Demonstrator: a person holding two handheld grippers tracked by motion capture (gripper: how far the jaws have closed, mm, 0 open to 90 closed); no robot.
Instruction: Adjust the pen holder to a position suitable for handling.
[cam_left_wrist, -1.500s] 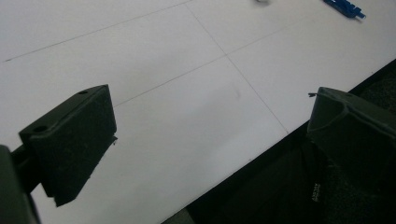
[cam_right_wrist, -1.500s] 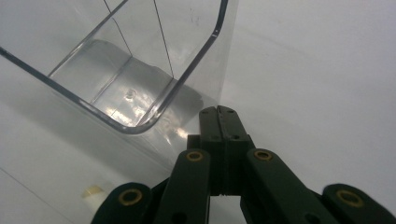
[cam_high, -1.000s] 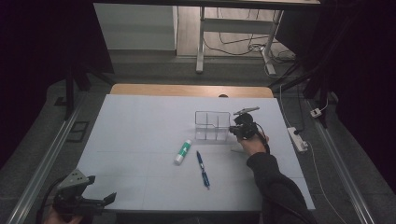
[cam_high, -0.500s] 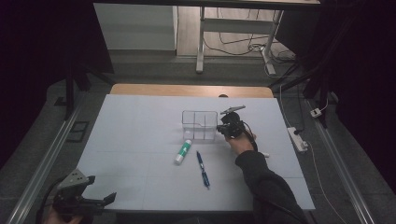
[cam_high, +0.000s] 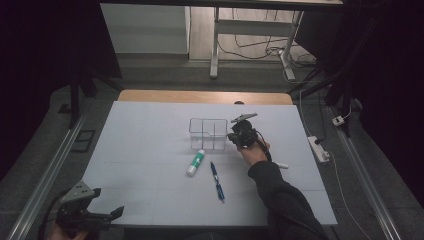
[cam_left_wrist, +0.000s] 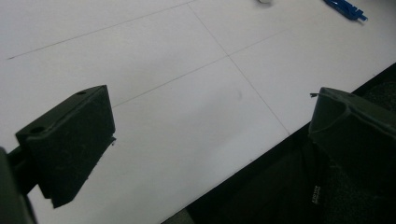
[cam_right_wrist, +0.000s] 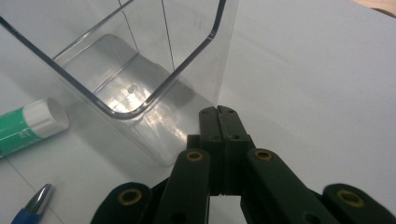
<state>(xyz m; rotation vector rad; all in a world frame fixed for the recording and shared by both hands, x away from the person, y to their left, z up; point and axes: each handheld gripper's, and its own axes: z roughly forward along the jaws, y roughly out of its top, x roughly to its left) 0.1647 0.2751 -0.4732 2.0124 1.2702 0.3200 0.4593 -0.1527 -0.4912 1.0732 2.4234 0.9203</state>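
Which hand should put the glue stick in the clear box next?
Probably the right. The right gripper, jaws shut, sits beside the clear box, with the glue stick just in front of it. The left gripper hangs open at the table's near left corner, far from both.

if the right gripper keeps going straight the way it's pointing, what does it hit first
Most likely the clear plastic box: the right gripper, jaws shut, points at the box's near corner, very close, though contact is unclear.
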